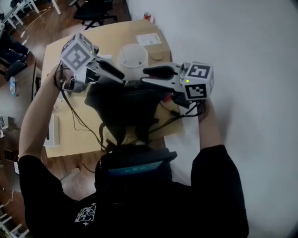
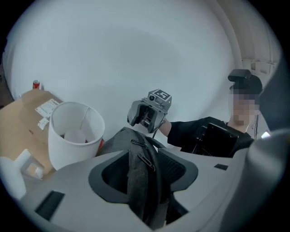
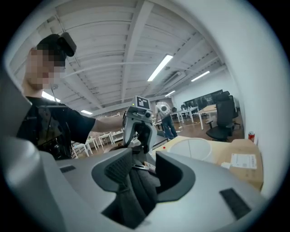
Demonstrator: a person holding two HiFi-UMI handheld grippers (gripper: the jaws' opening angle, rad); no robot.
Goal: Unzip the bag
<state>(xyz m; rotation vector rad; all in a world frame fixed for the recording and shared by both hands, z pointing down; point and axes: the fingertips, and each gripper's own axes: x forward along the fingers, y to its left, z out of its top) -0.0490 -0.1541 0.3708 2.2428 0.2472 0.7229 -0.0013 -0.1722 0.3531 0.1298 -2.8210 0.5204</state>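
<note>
A dark grey fabric bag point(image 1: 123, 109) hangs above the wooden table point(image 1: 70, 135), held up between my two grippers. My left gripper point(image 1: 118, 76) comes in from the left and pinches the bag's top edge. In the left gripper view a fold of the bag point(image 2: 136, 172) runs between the jaws of the left gripper point(image 2: 145, 179), with two thin metal zip pulls point(image 2: 146, 161) lying on it. My right gripper point(image 1: 149, 74) faces it from the right. The right gripper point(image 3: 136, 176) has a ridge of the bag point(image 3: 138, 192) clamped between its jaws.
A white round bucket point(image 1: 132, 56) stands on the table behind the bag. A paper label point(image 1: 148, 39) and a red can point(image 1: 147, 16) lie at the far edge. Cables point(image 1: 74, 116) trail over the table's left side beside a white box point(image 1: 52, 130). Office chairs point(image 1: 95, 9) stand beyond.
</note>
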